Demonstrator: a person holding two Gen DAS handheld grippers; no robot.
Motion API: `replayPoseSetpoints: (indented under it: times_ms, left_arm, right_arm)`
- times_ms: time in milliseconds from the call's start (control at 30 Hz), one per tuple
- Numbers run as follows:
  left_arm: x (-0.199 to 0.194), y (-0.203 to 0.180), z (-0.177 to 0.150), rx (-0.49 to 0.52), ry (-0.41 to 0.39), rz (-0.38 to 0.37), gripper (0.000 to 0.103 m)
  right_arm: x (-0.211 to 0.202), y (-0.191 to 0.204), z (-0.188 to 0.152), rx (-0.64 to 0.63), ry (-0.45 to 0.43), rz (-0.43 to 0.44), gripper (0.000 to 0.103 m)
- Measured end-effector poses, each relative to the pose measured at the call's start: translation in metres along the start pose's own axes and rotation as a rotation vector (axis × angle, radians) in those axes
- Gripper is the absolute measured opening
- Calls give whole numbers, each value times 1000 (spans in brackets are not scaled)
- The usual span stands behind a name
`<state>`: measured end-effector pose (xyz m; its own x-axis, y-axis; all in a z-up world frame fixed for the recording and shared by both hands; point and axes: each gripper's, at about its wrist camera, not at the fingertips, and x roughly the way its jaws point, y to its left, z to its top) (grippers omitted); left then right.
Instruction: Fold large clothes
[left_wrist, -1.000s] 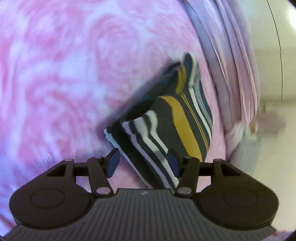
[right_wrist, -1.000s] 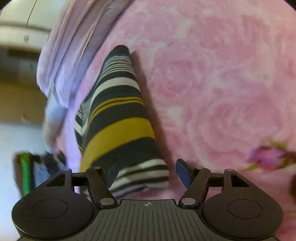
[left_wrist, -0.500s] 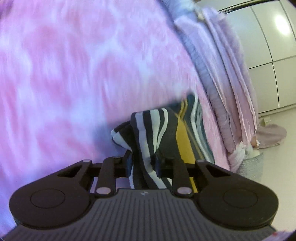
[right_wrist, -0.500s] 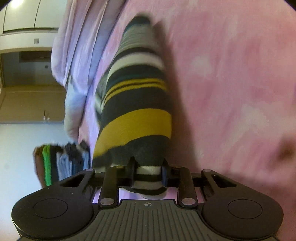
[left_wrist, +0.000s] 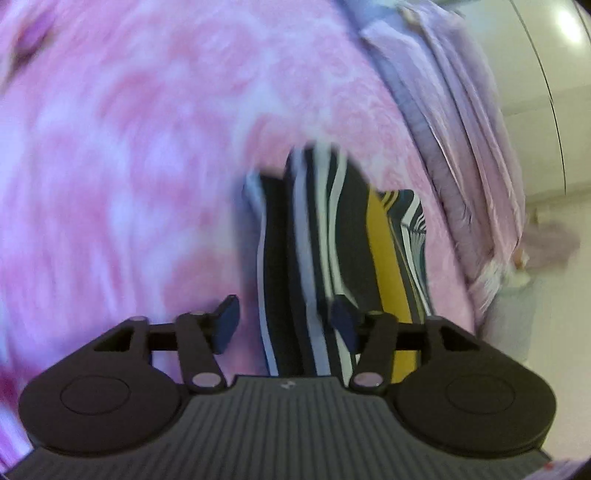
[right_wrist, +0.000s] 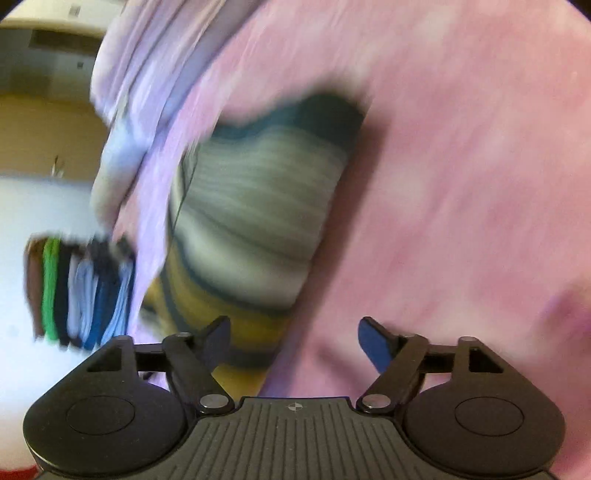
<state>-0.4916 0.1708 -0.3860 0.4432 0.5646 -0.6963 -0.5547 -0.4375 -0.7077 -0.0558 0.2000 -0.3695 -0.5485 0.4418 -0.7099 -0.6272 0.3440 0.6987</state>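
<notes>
Pink floral bedspread (left_wrist: 147, 166) fills both views; lilac sheet (left_wrist: 472, 122) bunched along its edge. Striped garment (left_wrist: 332, 240), dark with white and yellow bands, lies folded on bedspread. Left gripper (left_wrist: 284, 321): jaws opening, garment between them, pads not seen pressing. Right gripper (right_wrist: 293, 338): jaws opening wide, garment (right_wrist: 258, 206) by its left finger, unclamped. Stack of folded clothes (right_wrist: 81, 291) beyond bed edge. Both views blurred.
</notes>
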Motion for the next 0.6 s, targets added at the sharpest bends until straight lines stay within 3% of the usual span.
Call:
replayPoseSetpoints:
  times_ms: [33,100,233,267,300,333,367,400,500,600]
  left_arm:
    - [-1,3,-10,-41,-6,-13,53]
    - [-2,5,-31,-103,-27,-33,66]
    - [-2,0,-67,-179,-46,-39,66]
    - [-2,-1,-73,-185,-63,-42,65]
    - [-3,-3,-78,-192,-85,-42,48]
    - [-2,-4,-79,-203,-105,-59,38]
    - [-3,-5,-79,-208,-118,-62,30]
    - [-6,-9,-77,-189,-138,-42,24]
    - [-21,-19,-68,-128,-192,5,19]
    - [-38,-12,-58,-129,-292,67,17]
  right_arm:
    - [0,-8,19,26,-12,16,78]
    - [10,-21,54,86,-11,65,79]
    - [50,-32,96,129,58,148,79]
    - [58,-33,101,117,88,146,78]
    - [63,-31,102,88,100,156,78]
    - [68,-25,100,34,106,170,71]
    - [71,-20,92,-13,140,178,30]
    - [71,-17,87,-18,144,171,19]
    - [57,-13,63,33,103,155,14]
    - [50,-8,34,45,180,152,14]
